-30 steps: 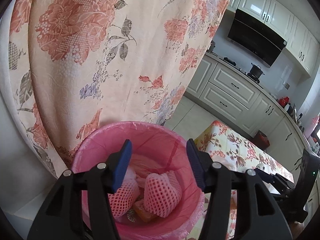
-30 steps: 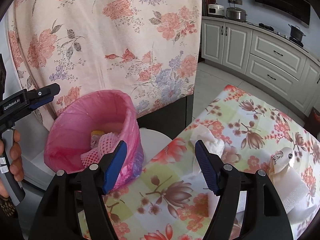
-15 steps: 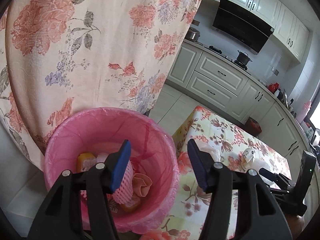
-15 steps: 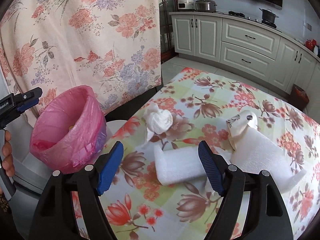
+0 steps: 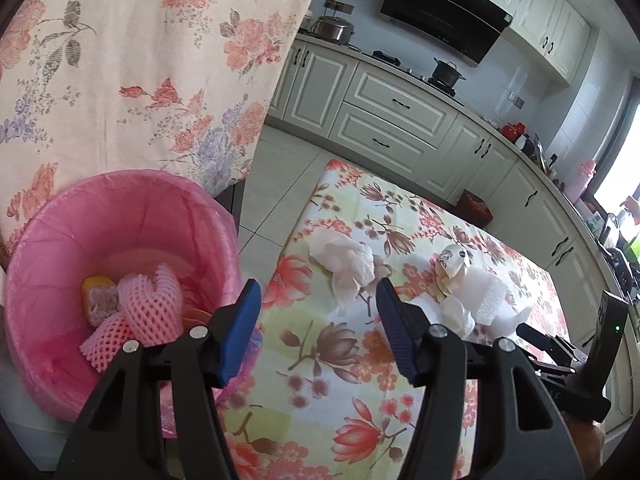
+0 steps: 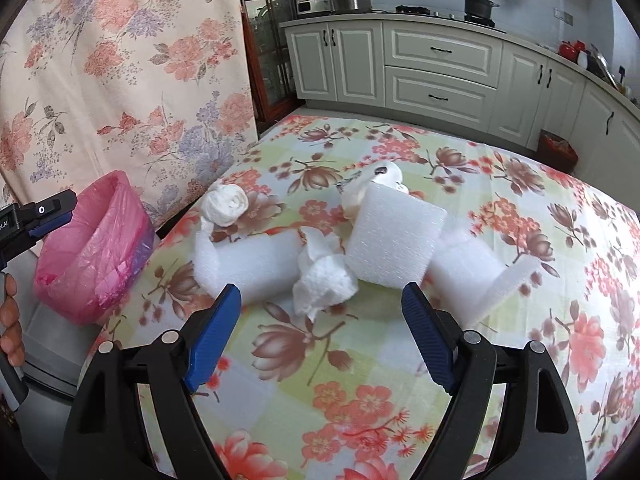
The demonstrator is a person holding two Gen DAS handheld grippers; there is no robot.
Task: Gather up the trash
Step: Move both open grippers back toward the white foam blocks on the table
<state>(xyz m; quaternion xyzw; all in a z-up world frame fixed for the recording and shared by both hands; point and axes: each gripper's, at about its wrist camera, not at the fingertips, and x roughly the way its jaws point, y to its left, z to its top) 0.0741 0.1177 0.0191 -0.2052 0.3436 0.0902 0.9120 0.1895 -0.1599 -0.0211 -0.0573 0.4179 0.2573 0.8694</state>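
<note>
opening over the table, right claw [image 6: 320, 320] faces crumpled tissue [image 6: 324, 280].

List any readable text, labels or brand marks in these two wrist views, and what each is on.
"...t.AI": white letters, cut off by the frame edge, on the black body of the left gripper, seen in the right wrist view.
Dark print on the crumpled white wrapper lying on the floral tablecloth: too small to read.
Nothing else is legible in either view.
</note>
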